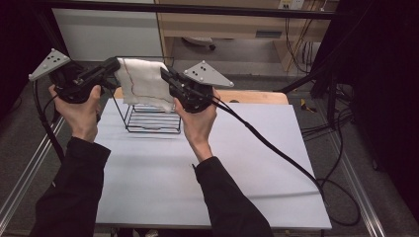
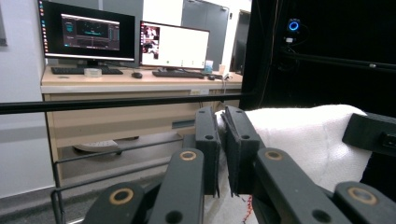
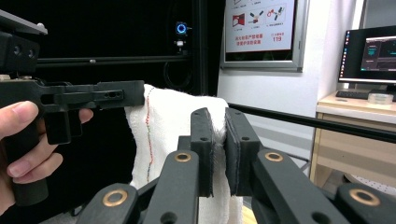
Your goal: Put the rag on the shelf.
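A white towel (image 1: 145, 83) with a thin coloured stitch line hangs in the air above a black wire rack (image 1: 150, 118) at the back of the white table. My left gripper (image 1: 116, 65) is shut on the towel's top left corner, and my right gripper (image 1: 165, 74) is shut on its top right corner. In the left gripper view the towel (image 2: 308, 135) is pinched between the black jaws and spreads to the right. In the right gripper view the towel (image 3: 173, 126) hangs down from the shut jaws, with the left gripper (image 3: 135, 97) and its hand farther left.
The white table top (image 1: 207, 163) stretches toward the near edge, with a wooden strip (image 1: 252, 96) along its back. The right gripper's cable (image 1: 276, 148) trails across the table's right side. A black frame bar (image 1: 197, 10) crosses overhead. Desks with monitors (image 2: 135, 44) stand beyond.
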The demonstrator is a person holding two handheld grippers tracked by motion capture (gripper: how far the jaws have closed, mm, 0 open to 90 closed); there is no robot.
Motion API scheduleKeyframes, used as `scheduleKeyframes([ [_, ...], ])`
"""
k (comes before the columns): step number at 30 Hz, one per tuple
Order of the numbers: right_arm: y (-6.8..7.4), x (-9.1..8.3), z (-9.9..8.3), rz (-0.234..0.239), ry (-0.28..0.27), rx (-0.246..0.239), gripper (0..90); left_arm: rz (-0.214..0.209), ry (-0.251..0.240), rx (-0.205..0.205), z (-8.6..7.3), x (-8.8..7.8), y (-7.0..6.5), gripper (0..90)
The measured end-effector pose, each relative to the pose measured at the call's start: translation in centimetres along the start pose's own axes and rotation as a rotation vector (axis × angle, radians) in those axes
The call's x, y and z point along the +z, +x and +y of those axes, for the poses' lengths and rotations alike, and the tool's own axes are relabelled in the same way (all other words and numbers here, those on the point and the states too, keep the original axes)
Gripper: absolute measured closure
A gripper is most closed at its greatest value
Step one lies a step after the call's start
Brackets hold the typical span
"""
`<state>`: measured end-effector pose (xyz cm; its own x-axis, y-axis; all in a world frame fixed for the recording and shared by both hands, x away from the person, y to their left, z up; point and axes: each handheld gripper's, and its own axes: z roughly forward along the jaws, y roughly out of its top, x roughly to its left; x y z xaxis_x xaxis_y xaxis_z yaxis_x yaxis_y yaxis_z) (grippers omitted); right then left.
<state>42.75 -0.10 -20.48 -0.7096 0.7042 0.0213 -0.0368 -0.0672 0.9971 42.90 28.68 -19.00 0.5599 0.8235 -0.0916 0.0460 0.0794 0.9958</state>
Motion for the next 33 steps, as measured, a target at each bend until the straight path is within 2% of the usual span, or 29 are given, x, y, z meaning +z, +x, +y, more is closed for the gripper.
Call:
scheduleKeyframes([
  [21,0.0,3.8,2.8,0.003,-0.023,-0.027,83.2,0.044,-0.031,0.01,3.1,0.1,2.2,84.2],
  [33,-0.5,5.6,4.4,-0.004,-0.03,-0.053,83.2,0.06,-0.037,0.01,4.6,1.0,3.2,84.3],
])
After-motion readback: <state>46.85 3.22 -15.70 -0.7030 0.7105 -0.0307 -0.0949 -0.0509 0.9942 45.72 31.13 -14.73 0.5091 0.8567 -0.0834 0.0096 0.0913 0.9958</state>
